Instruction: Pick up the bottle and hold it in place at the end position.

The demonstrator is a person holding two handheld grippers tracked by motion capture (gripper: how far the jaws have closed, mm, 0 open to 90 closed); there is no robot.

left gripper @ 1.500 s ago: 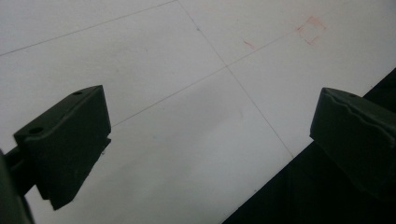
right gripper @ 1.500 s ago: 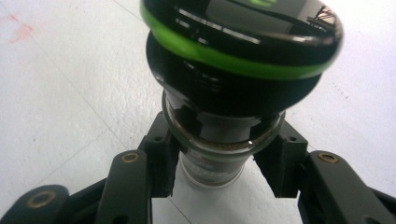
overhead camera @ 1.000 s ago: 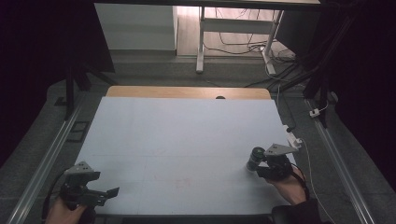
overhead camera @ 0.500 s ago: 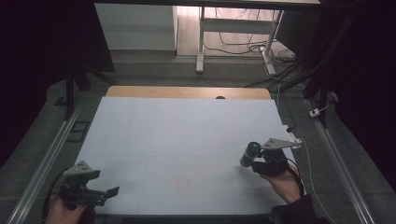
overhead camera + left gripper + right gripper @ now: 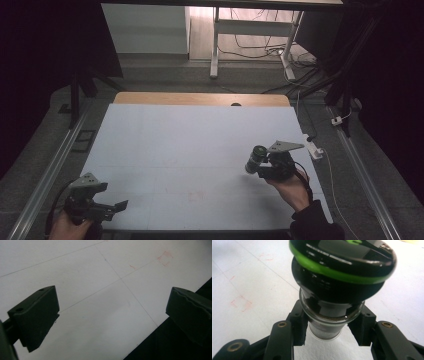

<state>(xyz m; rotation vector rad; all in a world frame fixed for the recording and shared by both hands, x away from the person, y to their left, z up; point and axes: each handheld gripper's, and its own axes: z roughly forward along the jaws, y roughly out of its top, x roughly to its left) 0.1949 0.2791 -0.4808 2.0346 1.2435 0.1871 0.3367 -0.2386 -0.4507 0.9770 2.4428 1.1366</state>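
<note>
Right claw (image 5: 256, 162) — jaws clamped, wrist angled toward the left, hand (image 5: 290, 187) beneath. Left claw (image 5: 120, 205) — jaws spread wide, held low, pointing right.

Right gripper (image 5: 260, 167), with its clamped jar (image 5: 255, 159) (green-ringed black cap), now farther up the table (image 5: 200, 130).

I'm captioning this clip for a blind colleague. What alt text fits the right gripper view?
A glass jar with a black grinder cap ringed in green is clamped between the right tool's two black jaws, cap toward the camera, above a white table marked with faint red squares.
</note>
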